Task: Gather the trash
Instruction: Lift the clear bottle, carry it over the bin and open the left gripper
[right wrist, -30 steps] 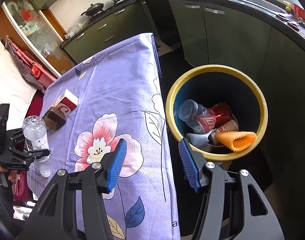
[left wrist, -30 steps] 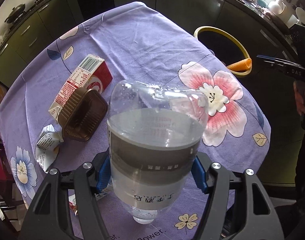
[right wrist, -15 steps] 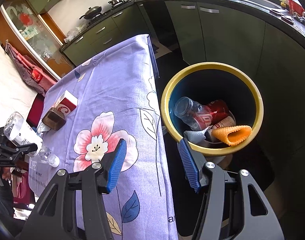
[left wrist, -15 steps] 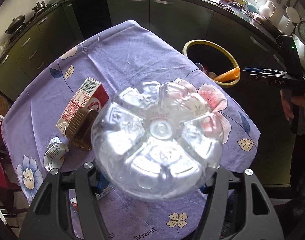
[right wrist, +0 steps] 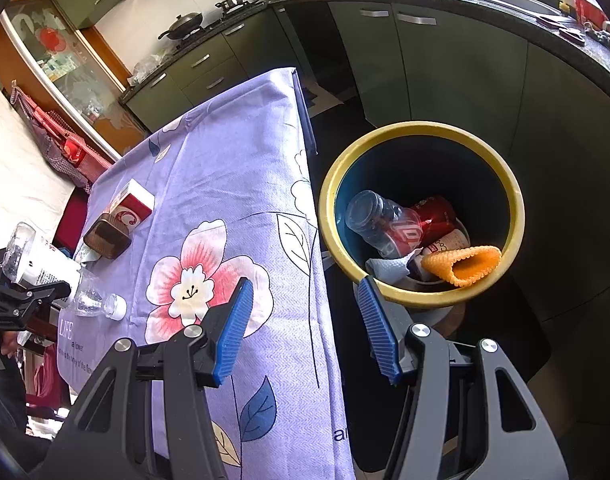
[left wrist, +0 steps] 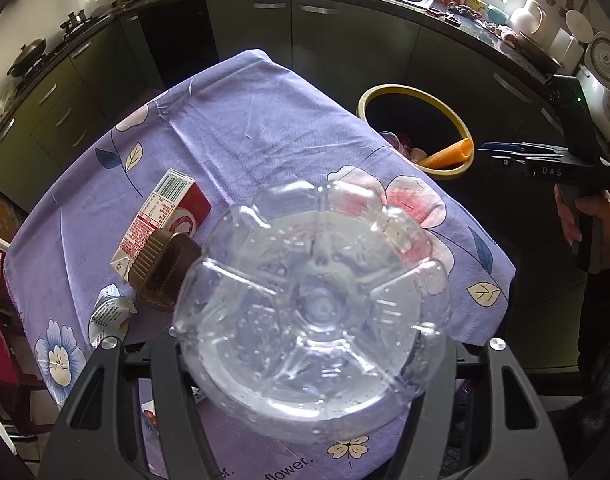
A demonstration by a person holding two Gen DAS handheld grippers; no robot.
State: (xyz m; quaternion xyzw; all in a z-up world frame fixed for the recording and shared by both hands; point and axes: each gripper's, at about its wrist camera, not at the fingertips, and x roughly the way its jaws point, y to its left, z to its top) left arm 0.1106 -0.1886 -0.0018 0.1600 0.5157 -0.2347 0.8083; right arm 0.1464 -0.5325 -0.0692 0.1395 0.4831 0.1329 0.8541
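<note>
Directly before the left wrist camera, the left tongs (left wrist: 311,364) were clenched on a clear plastic water bottle (left wrist: 313,308), its ribbed base filling the view above the counter. Beneath it lay a purple flower-printed tablecloth (left wrist: 245,136) carrying a red-and-white drink carton (left wrist: 161,220), a ridged brown plastic tub (left wrist: 165,272) touching the carton, and a crumpled white wrapper (left wrist: 107,314). Dark green kitchen cabinets (left wrist: 329,40) curved behind, and a yellow-rimmed bin (left wrist: 461,120) stood off the cloth's far corner.

From the right wrist camera, the right tongs (right wrist: 305,324) stood released with nothing between the blue pads (right wrist: 235,330), hovering over the cloth's edge just beside the bin. Inside the bin lay a crushed clear bottle with a red label (right wrist: 381,224), a red can (right wrist: 435,210) and an orange waffle-textured cone (right wrist: 463,264).
</note>
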